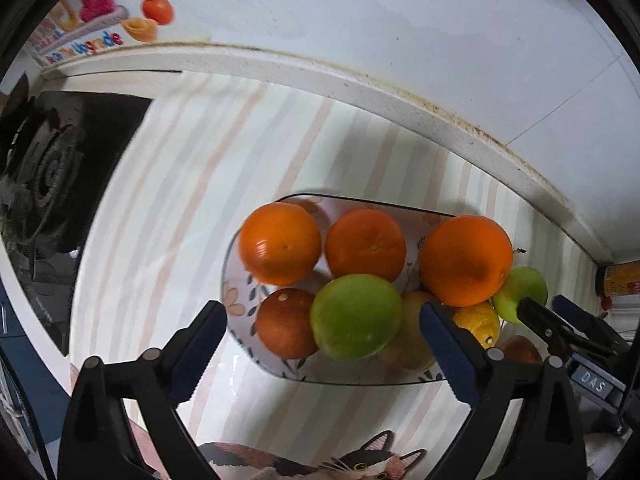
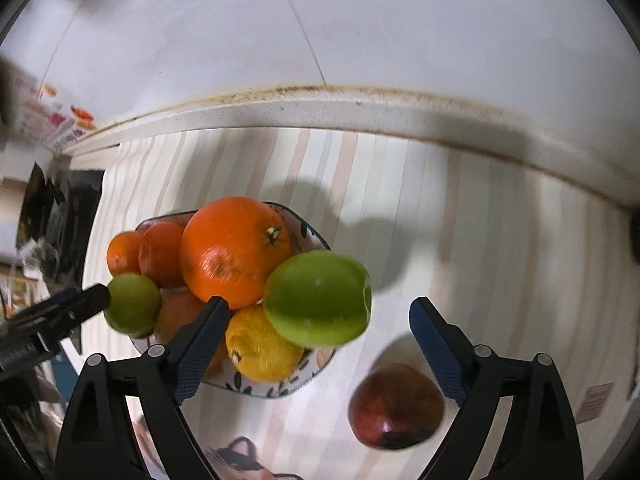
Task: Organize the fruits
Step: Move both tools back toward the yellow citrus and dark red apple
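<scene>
A patterned bowl (image 1: 236, 300) on the striped counter holds several oranges (image 1: 280, 242), two green apples (image 1: 354, 316), a yellow lemon (image 1: 480, 322) and a pale fruit underneath. My left gripper (image 1: 324, 322) is open just above the nearer green apple, one finger on each side of it. In the right wrist view my right gripper (image 2: 316, 320) is open over the bowl's (image 2: 276, 394) right edge, around the other green apple (image 2: 318, 298), next to the lemon (image 2: 262, 346) and a big orange (image 2: 234, 250). A dark red apple (image 2: 396, 406) lies on the counter outside the bowl.
A black gas stove (image 1: 52, 172) sits at the left. A raised white ledge (image 1: 360, 84) and the tiled wall bound the counter behind. A yellow can (image 1: 620, 278) stands at the far right. A cat picture (image 1: 360, 464) is printed on the mat's near edge.
</scene>
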